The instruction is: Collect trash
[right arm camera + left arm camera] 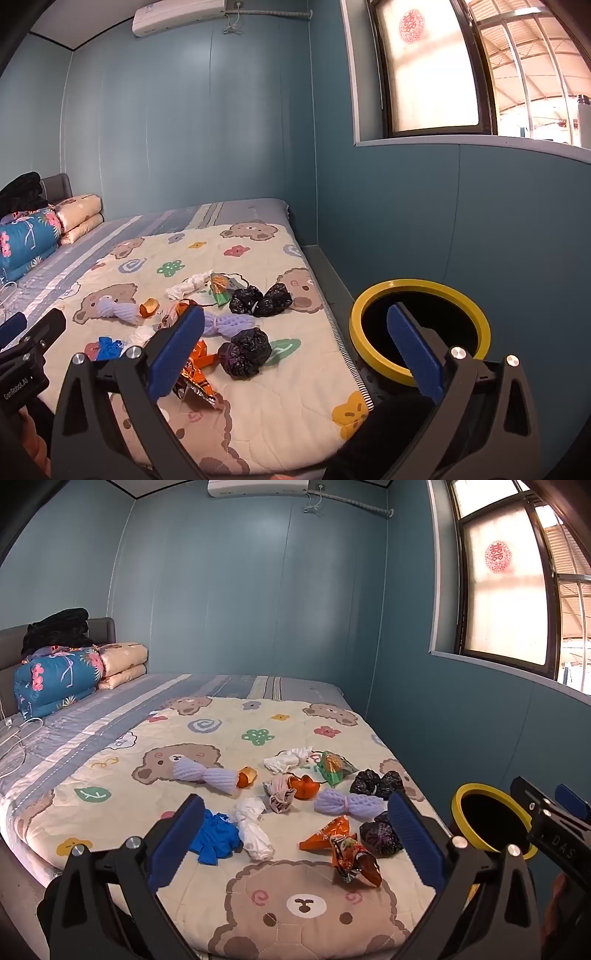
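Trash lies scattered on the bear-print quilt (295, 897): orange snack wrappers (351, 853), black crumpled bags (380, 836), purple foam nets (349, 805), white tissue (255, 830), a blue glove (216, 836), a green wrapper (334, 768). A yellow-rimmed black bin (419, 328) stands right of the bed. My left gripper (295, 842) is open and empty above the trash. My right gripper (295, 350) is open and empty, between the bed edge and the bin. The black bags (243, 352) and wrappers (195, 376) also show in the right wrist view.
Folded quilts (59, 679) and black clothing (59, 627) are piled at the headboard on the left. A blue wall and window (506, 590) stand right of the bed. A white cable (14, 738) lies on the striped sheet.
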The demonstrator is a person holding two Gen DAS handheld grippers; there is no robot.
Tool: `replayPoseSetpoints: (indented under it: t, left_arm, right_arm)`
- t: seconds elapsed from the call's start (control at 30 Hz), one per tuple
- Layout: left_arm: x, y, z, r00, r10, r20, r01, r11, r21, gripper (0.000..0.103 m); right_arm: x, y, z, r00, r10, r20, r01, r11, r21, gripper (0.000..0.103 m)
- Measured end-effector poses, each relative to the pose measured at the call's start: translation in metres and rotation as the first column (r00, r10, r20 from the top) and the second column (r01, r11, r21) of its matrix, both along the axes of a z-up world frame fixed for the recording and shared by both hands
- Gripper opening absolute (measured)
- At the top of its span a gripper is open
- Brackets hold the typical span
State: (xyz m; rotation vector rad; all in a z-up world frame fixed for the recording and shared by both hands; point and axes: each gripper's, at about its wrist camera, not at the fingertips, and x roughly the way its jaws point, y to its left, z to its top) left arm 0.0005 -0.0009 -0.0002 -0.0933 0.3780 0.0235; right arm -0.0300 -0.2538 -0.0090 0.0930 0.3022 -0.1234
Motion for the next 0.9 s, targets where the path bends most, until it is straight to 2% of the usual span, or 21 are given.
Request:
replayPoseSetpoints:
  t: [0.9]
  left_arm:
    - [-0.0015, 0.0026, 0.0005, 1.0, -0.002, 0.001, 0.002, 1.0, -0.014, 0.096]
  right_arm:
    - [0.002, -0.0016, 0.0003, 1.0, -0.003, -0.012, 0.003, 1.0, 0.002, 0.095]
